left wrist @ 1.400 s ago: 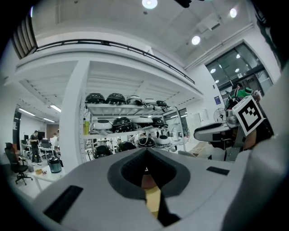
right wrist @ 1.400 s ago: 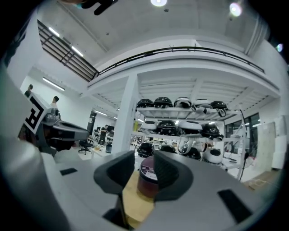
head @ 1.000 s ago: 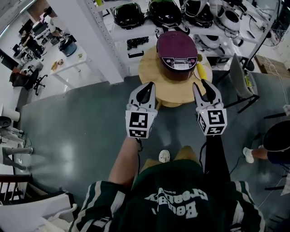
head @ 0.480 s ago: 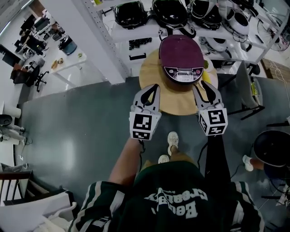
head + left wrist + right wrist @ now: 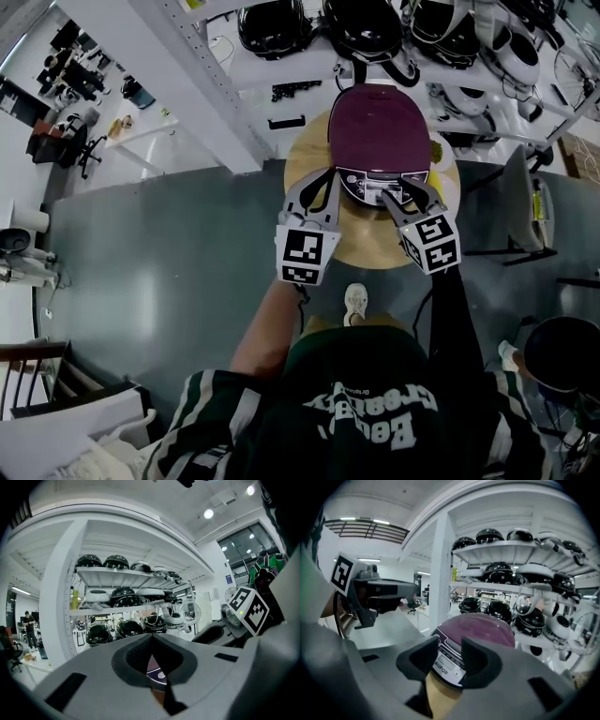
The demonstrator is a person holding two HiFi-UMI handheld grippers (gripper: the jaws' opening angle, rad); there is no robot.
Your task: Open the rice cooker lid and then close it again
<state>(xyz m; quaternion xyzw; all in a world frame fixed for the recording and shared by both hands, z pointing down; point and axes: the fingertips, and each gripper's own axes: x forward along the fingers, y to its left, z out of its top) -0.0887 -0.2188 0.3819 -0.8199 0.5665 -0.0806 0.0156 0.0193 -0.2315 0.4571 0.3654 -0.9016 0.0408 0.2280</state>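
**Both grippers at the front of the closed rice cooker**

Looking steeply down past a dark green shirt (image 5: 366, 412) with white stripes. Noting one pale shoe (image 5: 354, 302) resting on the grey floor (image 5: 159, 253), just short of the table.

Holding one gripper in each hand, both reaching over the near edge of the round wooden table (image 5: 361, 246).

Holding the left gripper (image 5: 325, 180) fully closed, jaws meeting tip to tip with nothing between them. Tips lying just beside the left front of the rice cooker (image 5: 375, 141); not telling whether touching.

Opening the right gripper (image 5: 401, 190), jaws standing wide apart and aiming at the cooker's front. Seeing the control panel (image 5: 447, 665) in the gap between the pads in the right gripper view, with neither pad pressing on it.

Noting the rice cooker sitting toward the far side of the table, maroon lid (image 5: 382, 112) lying down and shut, panel facing the person.

Seeing beyond the table white shelves (image 5: 309, 70) carrying rows of black and white rounded appliances (image 5: 267, 28). Noting desks and office chairs (image 5: 70, 141) far off to the left.
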